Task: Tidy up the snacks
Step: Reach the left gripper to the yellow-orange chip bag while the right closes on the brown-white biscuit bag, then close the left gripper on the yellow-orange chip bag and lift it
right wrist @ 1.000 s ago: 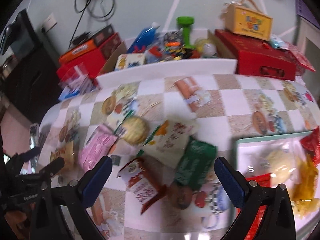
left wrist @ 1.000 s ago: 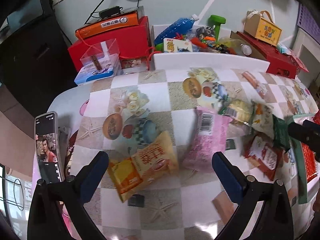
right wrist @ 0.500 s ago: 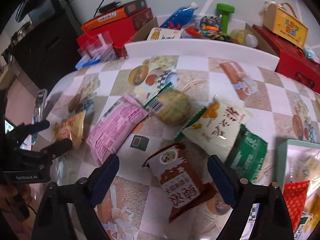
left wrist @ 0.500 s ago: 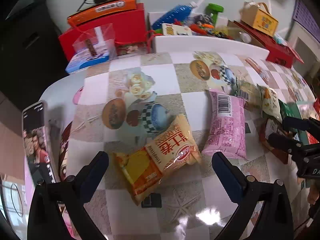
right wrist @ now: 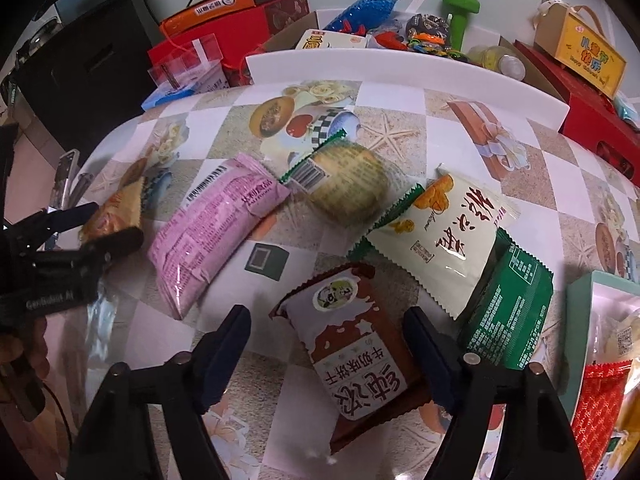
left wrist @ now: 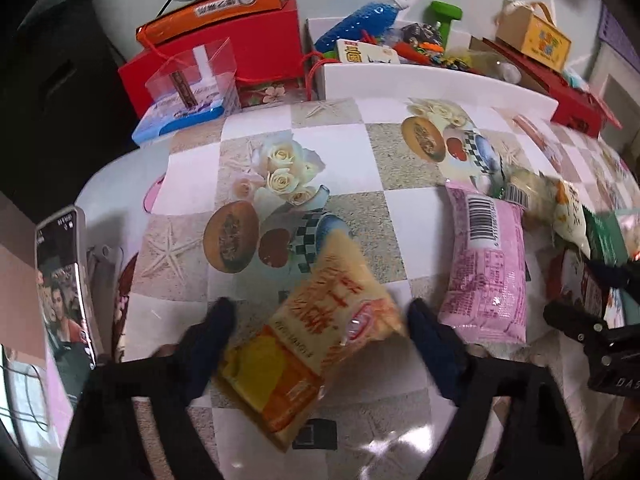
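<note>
My left gripper point(left wrist: 316, 320) is open, its jaws on either side of a yellow-orange snack packet point(left wrist: 312, 336) lying on the table; it also shows in the right wrist view point(right wrist: 116, 216). My right gripper point(right wrist: 326, 330) is open, its jaws on either side of a brown-and-white biscuit packet point(right wrist: 356, 356). A pink packet point(right wrist: 212, 228) lies between the two. A round cracker packet point(right wrist: 344, 180), a white chip packet point(right wrist: 444, 228) and a green packet point(right wrist: 508, 316) lie beyond the right gripper. The left gripper shows at the left of the right wrist view point(right wrist: 108, 224).
A tray point(right wrist: 580, 292) with red and yellow packets sits at the right edge. A phone point(left wrist: 60, 288) stands at the table's left edge. Red boxes point(left wrist: 240, 48), a white box of toys point(left wrist: 400, 64) and a yellow carton point(right wrist: 580, 52) line the back.
Both grippers have moved forward and down toward the table. The left jaws now flank the yellow-orange packet and have narrowed; the right jaws now flank the brown biscuit packet.
</note>
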`<state>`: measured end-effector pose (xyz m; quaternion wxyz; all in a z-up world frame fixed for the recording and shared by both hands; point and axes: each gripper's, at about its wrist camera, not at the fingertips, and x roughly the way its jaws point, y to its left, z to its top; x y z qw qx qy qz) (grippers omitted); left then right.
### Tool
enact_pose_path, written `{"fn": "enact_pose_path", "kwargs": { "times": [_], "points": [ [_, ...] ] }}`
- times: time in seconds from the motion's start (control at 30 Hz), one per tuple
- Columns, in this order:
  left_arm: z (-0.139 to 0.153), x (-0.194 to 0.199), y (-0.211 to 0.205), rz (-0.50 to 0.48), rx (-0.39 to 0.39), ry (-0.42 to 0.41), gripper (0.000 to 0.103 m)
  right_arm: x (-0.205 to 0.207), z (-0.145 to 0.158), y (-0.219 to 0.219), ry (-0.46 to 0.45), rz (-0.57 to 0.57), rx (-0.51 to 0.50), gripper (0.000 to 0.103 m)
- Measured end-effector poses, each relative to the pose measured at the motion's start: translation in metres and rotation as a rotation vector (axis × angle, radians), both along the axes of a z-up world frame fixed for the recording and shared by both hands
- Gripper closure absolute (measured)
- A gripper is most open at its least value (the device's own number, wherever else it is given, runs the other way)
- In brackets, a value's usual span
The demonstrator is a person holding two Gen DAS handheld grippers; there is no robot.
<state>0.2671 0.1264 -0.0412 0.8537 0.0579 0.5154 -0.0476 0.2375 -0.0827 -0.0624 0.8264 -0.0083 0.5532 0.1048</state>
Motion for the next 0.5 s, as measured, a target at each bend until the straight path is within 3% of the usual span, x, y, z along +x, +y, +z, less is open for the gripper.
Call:
{"fn": "enact_pose_path", "kwargs": {
  "times": [0.17, 0.23, 0.5],
  "points": [
    [-0.005, 0.000, 0.007, 0.045, -0.057, 0.017, 0.033, -0.002, 0.000, 0.000, -0.012, 0.000, -0.034, 0.045],
    [-0.006, 0.000, 0.009, 0.064, -0.076, 0.023, 0.036, -0.003, 0.000, 0.000, -0.015, -0.004, -0.045, 0.057],
    [-0.007, -0.009, 0.009, 0.144, -0.091, 0.019, 0.039, -0.010, 0.002, 0.002, -0.027, 0.003, -0.091, 0.061]
  ]
}}
